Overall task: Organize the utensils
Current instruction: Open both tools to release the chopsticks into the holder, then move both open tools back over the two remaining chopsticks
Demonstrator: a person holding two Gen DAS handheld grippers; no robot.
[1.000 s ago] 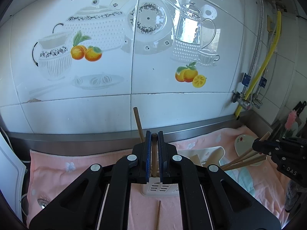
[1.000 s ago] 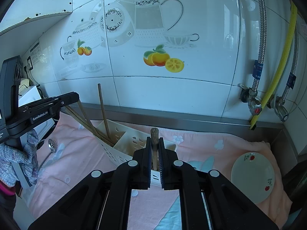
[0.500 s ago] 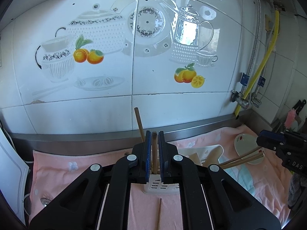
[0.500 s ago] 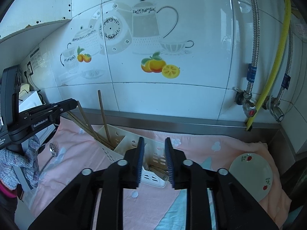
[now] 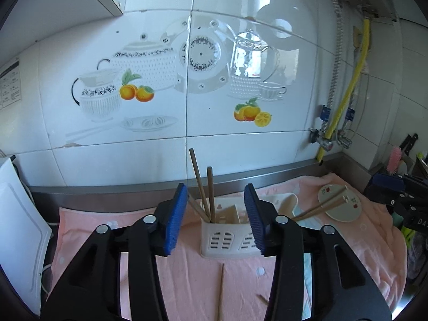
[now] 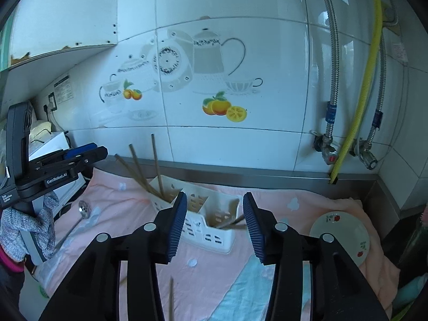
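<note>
A white slotted utensil holder [image 5: 227, 236] stands on a pink towel [image 5: 187, 281]; it also shows in the right wrist view [image 6: 206, 222]. Wooden chopsticks [image 5: 204, 192] stand in its left compartment, and they also show in the right wrist view [image 6: 145, 174]. Other chopsticks [image 5: 318, 206] lean out of its right end, seen again in the right wrist view [image 6: 230, 222]. My left gripper [image 5: 215, 218] is open and empty in front of the holder. My right gripper [image 6: 214, 223] is open and empty just before the holder. A loose chopstick [image 5: 220, 291] lies on the towel, also in the right wrist view [image 6: 171, 299].
A small white plate [image 6: 341, 234] with red fruit marks lies at the right of the towel. A metal spoon [image 6: 80, 214] lies at the left. A tiled wall with pipes and a yellow hose [image 6: 358, 85] stands behind. A white board [image 5: 18, 230] leans at far left.
Both grippers have opened and let go of their chopsticks, which now stand or lean in the holder. Both grippers have pulled back and up from the holder.
</note>
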